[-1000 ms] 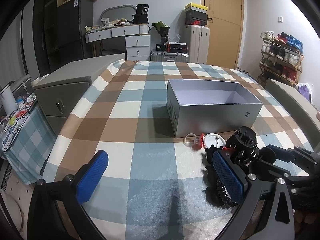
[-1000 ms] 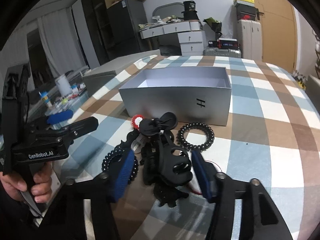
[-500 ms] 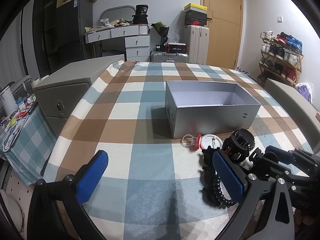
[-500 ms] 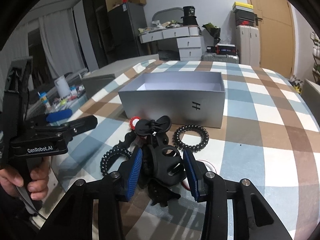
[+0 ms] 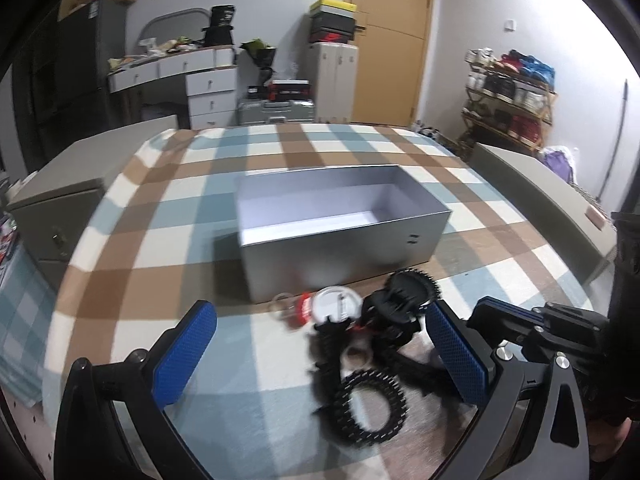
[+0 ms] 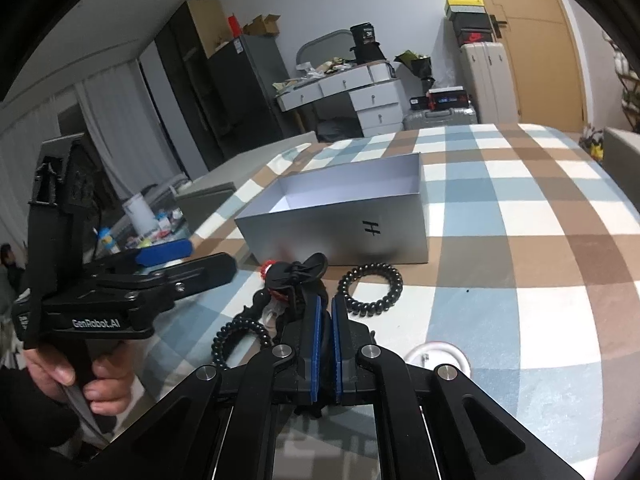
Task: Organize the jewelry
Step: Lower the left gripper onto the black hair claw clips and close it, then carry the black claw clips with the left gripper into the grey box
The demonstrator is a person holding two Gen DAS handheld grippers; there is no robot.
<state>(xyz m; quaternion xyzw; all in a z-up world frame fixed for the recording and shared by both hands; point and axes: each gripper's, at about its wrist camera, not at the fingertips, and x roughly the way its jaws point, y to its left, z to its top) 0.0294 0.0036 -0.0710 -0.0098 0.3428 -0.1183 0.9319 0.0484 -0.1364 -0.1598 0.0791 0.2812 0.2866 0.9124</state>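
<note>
Right gripper [image 6: 325, 320]: jaws together, with no gap between the blue pads, amid the tangle of black hair accessories [image 5: 394, 320] (whether anything is pinched, cannot tell). Left gripper [image 5: 320, 352]: jaws wide apart, empty. Open silver box [image 6: 340, 216] on checked table [image 6: 520, 220], a black coil hair tie [image 6: 370, 289] just before it.

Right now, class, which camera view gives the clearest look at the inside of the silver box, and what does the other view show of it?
The left wrist view: it looks down into the silver box, showing its pale floor and inner walls with nothing visible inside. The right wrist view sits lower, showing mostly the box's outer front wall with a printed mark and only part of the interior.
</note>
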